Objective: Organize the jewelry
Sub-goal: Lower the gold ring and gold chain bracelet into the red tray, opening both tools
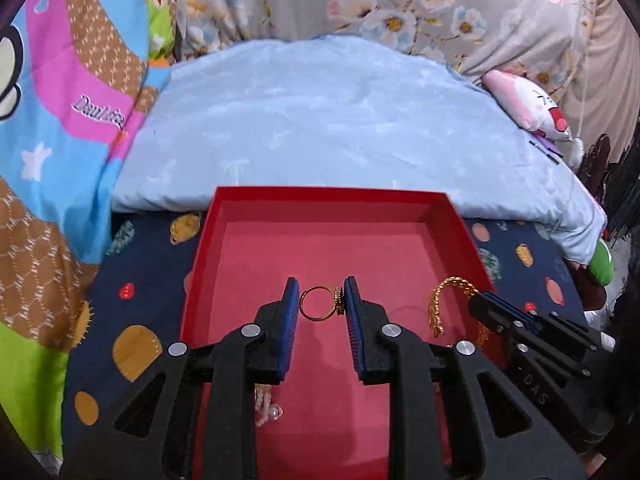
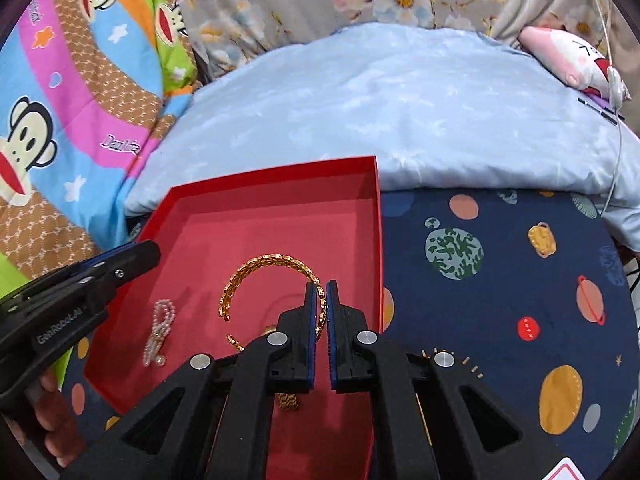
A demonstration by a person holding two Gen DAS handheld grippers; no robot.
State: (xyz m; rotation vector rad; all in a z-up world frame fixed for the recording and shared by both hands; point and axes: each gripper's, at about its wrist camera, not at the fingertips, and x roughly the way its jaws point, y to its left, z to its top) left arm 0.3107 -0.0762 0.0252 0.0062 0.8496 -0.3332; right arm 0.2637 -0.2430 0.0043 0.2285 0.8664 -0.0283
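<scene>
In my left tool (image 1: 321,300) I hold a gold ring (image 1: 320,304) pinched between the pads, above the floor of the red box (image 1: 248,216) — a pearl piece (image 2: 160,330) lies in the box at about eight o'clock. My right tool (image 2: 320,308) is clamped on a gold chain bracelet (image 2: 264,266), whose arc curves toward eleven o'clock over the box. The box rests on the planet-print bedsheet (image 2: 500,280).

pearl strand (image 1: 267,404) half behind fingers

Gold ring (image 1: 320,304) and gold chain bracelet (image 2: 272,280) gripper-held above red tray (image 2: 280,176); pearl piece (image 2: 160,330) inside.
</scene>
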